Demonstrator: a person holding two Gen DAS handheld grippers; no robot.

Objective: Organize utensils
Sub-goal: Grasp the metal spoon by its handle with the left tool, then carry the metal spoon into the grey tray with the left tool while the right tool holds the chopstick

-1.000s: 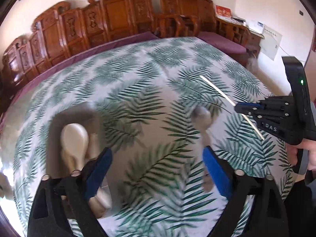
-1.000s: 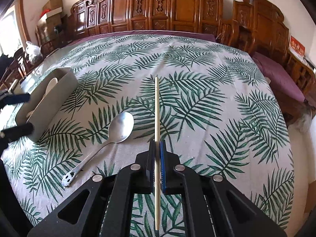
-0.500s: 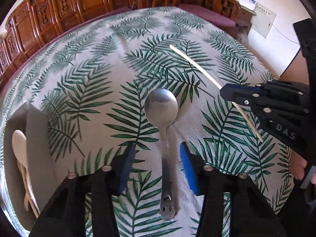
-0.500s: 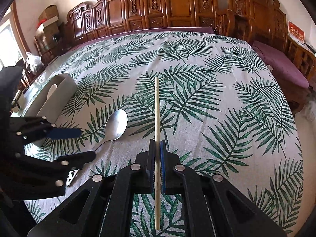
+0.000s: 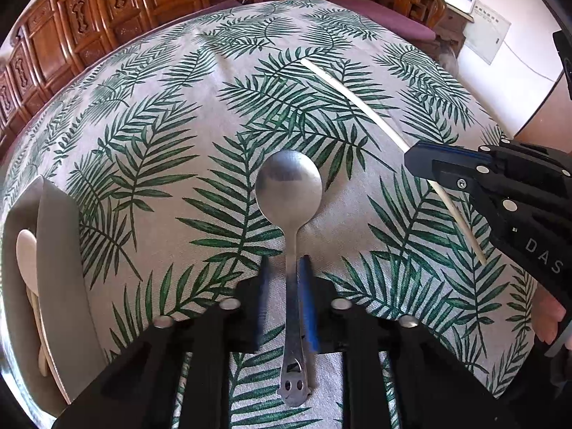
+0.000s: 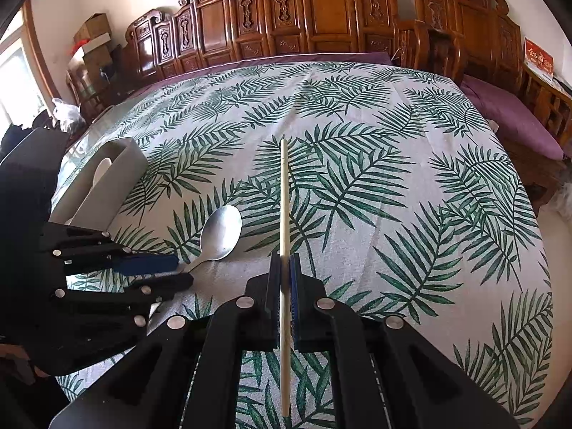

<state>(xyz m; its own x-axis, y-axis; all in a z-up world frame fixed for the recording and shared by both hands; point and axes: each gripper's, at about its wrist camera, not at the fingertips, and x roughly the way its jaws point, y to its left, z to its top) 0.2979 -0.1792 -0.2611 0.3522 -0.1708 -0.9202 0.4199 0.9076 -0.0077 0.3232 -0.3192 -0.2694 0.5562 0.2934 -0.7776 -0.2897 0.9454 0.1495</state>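
Observation:
A metal spoon (image 5: 289,186) lies on the leaf-print tablecloth, bowl pointing away from me. My left gripper (image 5: 285,268) straddles its handle, tips down at the cloth. The jaws are closing: the right pad (image 5: 306,286) is against the handle, and a strip of cloth shows between the handle and the left pad. The right wrist view shows the same spoon (image 6: 221,232) running in between those left gripper (image 6: 184,271) fingers. My right gripper (image 6: 285,268) is shut on a pale chopstick (image 6: 284,196), held above the cloth to the right of the spoon.
A grey-white utensil holder (image 6: 121,164) stands at the left of the table with a white spoon (image 6: 100,171) in it. Carved wooden chairs (image 6: 321,18) line the far edge. A hand (image 5: 547,307) shows behind the right gripper.
My left gripper came away from the holder, dropped over the metal spoon and narrowed its jaws around the handle. The right gripper and its chopstick stayed put.

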